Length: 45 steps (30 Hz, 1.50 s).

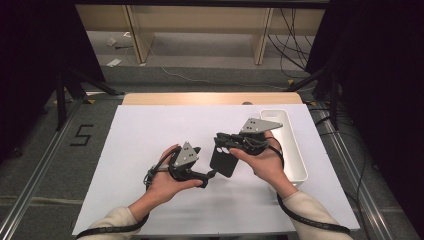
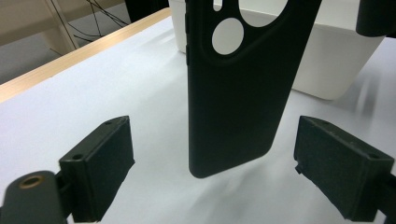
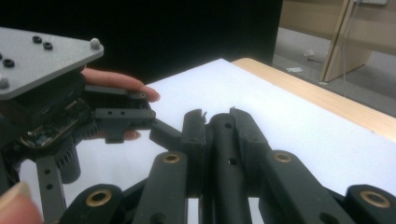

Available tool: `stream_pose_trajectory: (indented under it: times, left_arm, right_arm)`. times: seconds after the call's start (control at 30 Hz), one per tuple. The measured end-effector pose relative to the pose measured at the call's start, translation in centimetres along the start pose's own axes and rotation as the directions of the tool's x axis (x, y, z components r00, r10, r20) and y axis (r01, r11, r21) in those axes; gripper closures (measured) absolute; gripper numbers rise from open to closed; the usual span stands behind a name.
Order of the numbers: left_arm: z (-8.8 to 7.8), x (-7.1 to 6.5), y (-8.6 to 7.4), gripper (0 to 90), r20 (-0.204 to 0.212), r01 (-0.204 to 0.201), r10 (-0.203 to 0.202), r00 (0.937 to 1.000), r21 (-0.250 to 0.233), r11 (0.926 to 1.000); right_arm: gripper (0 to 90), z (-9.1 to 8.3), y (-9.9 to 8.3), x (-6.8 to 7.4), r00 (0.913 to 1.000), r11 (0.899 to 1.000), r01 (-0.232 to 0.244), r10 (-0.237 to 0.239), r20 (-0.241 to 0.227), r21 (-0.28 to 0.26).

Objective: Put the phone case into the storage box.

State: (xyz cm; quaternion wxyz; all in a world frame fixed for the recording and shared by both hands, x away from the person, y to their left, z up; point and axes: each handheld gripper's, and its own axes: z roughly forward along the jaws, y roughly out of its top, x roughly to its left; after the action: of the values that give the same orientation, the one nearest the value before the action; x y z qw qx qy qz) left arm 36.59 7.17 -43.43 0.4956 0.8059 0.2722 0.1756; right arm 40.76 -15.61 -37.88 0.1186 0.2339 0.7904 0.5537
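Right gripper (image 1: 226, 144) is clamped on the top edge of a black phone case (image 1: 223, 160); in the right gripper view its jaws stand pressed together on the thin dark edge of the case (image 3: 227, 140); the case hangs below that gripper, lower end just over the white mat (image 1: 150, 130), near mid-table and slightly right of centre; whether its bottom corner touches the mat I cannot tell. Left gripper (image 1: 207, 175) sits just left of the case, jaws apart; in the left gripper view the two pads (image 2: 100, 163) stand wide on either side of the case (image 2: 233, 102), neither touching it; case is upright there, camera cut-outs at the top, rounded lower corner free above the mat (image 2: 70, 112). A white bin (image 1: 292, 145) lies along the right side of the mat, just beyond the right hand (image 1: 265, 162); in the left gripper view the bin (image 2: 336, 60) stands behind the case. Left hand (image 1: 167, 182) holds its gripper low over the mat, grey plate up; the left gripper (image 3: 126, 116) also appears in the right gripper view, at the left, close beside the shut jaws. Wooden table edge (image 1: 210, 98) shows beyond the mat.
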Motion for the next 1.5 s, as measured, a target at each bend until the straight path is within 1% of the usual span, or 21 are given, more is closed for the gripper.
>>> stream_pose_trajectory:
  times: [0.07, 0.2, 0.33, 0.47, 0.63, 0.7, 0.77, 0.9, 1.07, 1.23, 1.33, 1.4, 1.5]
  left_arm:
    - [-0.01, 0.0, 0.0, 11.1, 0.002, -0.001, 0.001, 1.0, 0.001, 1.0]
    - [-0.01, -0.01, 0.03, 9.8, 0.014, -0.004, 0.004, 0.9999, -0.001, 1.0]
    - [0.0, 0.0, 0.05, 7.3, 0.019, -0.005, 0.004, 0.9998, 0.001, 1.0]
    - [0.04, -0.02, 0.04, 4.3, 0.028, -0.003, 0.003, 0.9996, 0.005, 1.0]
    - [0.13, 0.11, -0.04, 4.3, 0.033, 0.0, -0.001, 0.9994, 0.009, 1.0]
    - [0.13, 0.2, -0.08, 5.5, 0.049, 0.004, -0.004, 0.9988, 0.006, 1.0]
    - [0.14, 0.24, -0.13, 6.1, 0.053, -0.007, 0.007, 0.9986, 0.006, 1.0]
    - [0.2, 0.17, -0.17, 5.8, 0.063, -0.015, 0.015, 0.9979, 0.007, 0.9999]
    - [0.2, 0.16, -0.19, 3.9, 0.065, -0.014, 0.013, 0.9978, 0.01, 0.9999]
    - [0.25, 0.33, -0.28, 2.7, 0.074, -0.022, 0.02, 0.997, 0.028, 0.9994]
    - [0.36, 0.43, -0.41, 5.1, 0.085, -0.021, 0.018, 0.9962, 0.031, 0.9993]
    - [0.43, 0.54, -0.52, 7.4, 0.093, -0.027, 0.024, 0.9954, 0.037, 0.9989]
    - [0.56, 0.61, -0.72, 15.1, 0.114, -0.03, 0.026, 0.9931, 0.039, 0.9988]
  right_arm:
    - [77.5, -0.08, 0.14, 0.01, 0.9997, 1.0, 0.025, -0.025, -0.006, 0.01]
    - [77.6, -0.29, 0.38, 0.0, 0.9984, 0.998, 0.054, -0.054, -0.017, 0.019]
    - [77.5, -0.38, 0.51, 0.02, 0.9968, 0.997, 0.073, -0.072, -0.036, 0.026]
    - [77.5, -0.36, 0.57, 0.13, 0.994, 0.996, 0.088, -0.086, -0.067, 0.033]
    - [77.5, -0.31, 0.61, 0.18, 0.9915, 0.995, 0.097, -0.093, -0.091, 0.037]
    - [77.5, -0.27, 0.59, 0.17, 0.9906, 0.994, 0.1, -0.096, -0.098, 0.039]
    - [77.5, -0.25, 0.58, 0.2, 0.9898, 0.994, 0.101, -0.096, -0.105, 0.042]
    - [77.5, -0.23, 0.58, 0.22, 0.9877, 0.993, 0.107, -0.101, -0.12, 0.047]
    - [77.5, -0.2, 0.6, 0.25, 0.9855, 0.992, 0.113, -0.105, -0.133, 0.053]
    - [77.5, -0.26, 0.69, 0.31, 0.982, 0.991, 0.123, -0.113, -0.151, 0.055]
    - [77.5, -0.3, 0.81, 0.37, 0.98, 0.991, 0.123, -0.113, -0.164, 0.052]
    - [77.5, -0.32, 0.86, 0.39, 0.9786, 0.991, 0.127, -0.116, -0.17, 0.052]
    - [77.5, -0.33, 0.88, 0.44, 0.9779, 0.991, 0.127, -0.116, -0.174, 0.052]
